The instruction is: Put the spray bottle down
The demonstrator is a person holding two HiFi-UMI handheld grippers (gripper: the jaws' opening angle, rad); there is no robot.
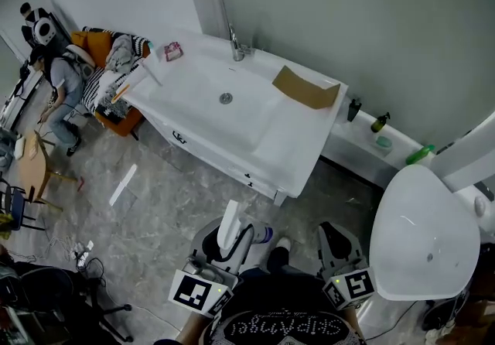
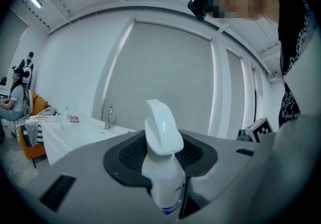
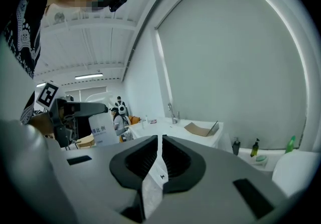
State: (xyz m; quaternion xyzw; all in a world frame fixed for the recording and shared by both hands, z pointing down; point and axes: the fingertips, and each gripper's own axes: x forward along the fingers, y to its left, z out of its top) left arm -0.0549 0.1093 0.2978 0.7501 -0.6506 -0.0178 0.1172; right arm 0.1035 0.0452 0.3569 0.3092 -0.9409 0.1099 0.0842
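Note:
The white spray bottle (image 1: 230,229) stands upright between the jaws of my left gripper (image 1: 232,249), low in the head view, above the grey floor. In the left gripper view the bottle (image 2: 163,166) fills the gap, with its trigger head on top and the dark pads pressed on its body. My right gripper (image 1: 335,241) is beside it to the right. In the right gripper view its jaws (image 3: 159,153) are nearly together on a thin white sheet (image 3: 152,188). The bottle (image 3: 103,128) also shows there at the left.
A white sink counter (image 1: 203,137) with a faucet (image 1: 236,45) and a brown folded card (image 1: 305,88) stands ahead. A round white fixture (image 1: 421,237) is at the right, with small bottles (image 1: 379,123) on a ledge behind. At the far left a person (image 1: 63,87) sits.

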